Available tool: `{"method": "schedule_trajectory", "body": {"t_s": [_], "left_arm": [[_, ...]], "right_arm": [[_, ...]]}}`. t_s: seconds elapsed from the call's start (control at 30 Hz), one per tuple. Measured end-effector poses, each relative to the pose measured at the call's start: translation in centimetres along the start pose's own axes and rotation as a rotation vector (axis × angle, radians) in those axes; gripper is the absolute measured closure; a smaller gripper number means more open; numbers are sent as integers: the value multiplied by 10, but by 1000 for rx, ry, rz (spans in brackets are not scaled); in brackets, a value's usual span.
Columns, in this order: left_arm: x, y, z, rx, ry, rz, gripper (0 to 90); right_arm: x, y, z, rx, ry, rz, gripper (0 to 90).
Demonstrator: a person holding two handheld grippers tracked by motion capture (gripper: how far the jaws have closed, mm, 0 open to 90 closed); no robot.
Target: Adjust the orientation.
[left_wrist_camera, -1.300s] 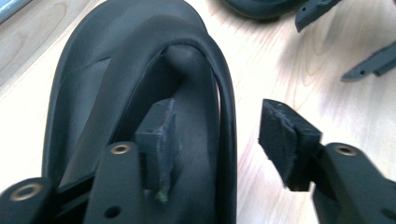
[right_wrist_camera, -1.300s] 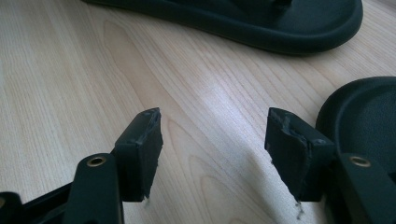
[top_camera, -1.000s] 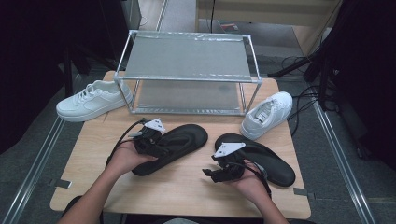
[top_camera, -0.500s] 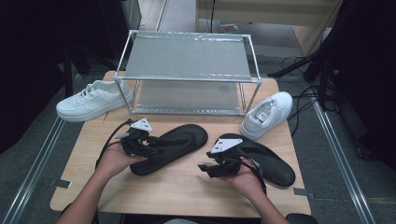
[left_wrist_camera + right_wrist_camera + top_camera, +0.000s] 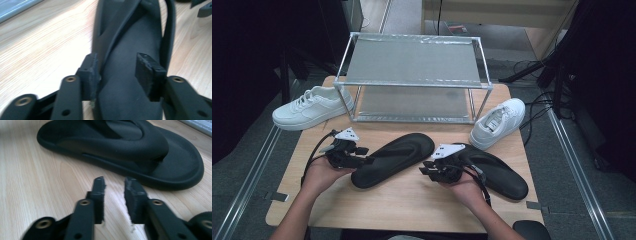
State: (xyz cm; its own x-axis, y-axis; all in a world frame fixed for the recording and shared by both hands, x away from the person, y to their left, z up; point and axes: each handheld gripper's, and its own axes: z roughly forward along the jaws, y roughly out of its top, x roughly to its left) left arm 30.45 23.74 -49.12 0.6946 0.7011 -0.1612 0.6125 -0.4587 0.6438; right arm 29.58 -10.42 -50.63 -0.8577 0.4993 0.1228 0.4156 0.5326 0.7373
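Working at the wooden table [image 5: 412, 200] with a gripper in each hand, and we've got two black flip-flops lying on it in front of the metal shoe rack [image 5: 412, 80]. Our left gripper [image 5: 362, 159] is at the heel end of the left flip-flop [image 5: 394, 159], which lies at a slant in the middle of the table. In the left gripper view the jaws have just been closing with that heel between them: one pad [image 5: 91, 72] sits against the sole's outer edge, the other pad [image 5: 146, 72] hangs over the footbed, and we can't tell if it presses down on it yet, so no firm grip to report.

Our right gripper [image 5: 426, 170] sits between the two flip-flops, with the right flip-flop [image 5: 497, 172] just beside that hand. Its jaws have just been closing too, and in the right gripper view they stand narrow over bare wood with nothing between them, pointing toward the left flip-flop [image 5: 120, 147] a little ahead.

A white sneaker [image 5: 309, 106] sits at the table's left edge beside the rack, and another white sneaker [image 5: 499, 120] is by the rack's right front leg.
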Motion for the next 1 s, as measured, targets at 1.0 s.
{"method": "schedule_trajectory", "body": {"t_s": [1.0], "left_arm": [[23,-36,10,122,73,-82,867]], "right_arm": [[8,27,36,4,44,4,900]]}}
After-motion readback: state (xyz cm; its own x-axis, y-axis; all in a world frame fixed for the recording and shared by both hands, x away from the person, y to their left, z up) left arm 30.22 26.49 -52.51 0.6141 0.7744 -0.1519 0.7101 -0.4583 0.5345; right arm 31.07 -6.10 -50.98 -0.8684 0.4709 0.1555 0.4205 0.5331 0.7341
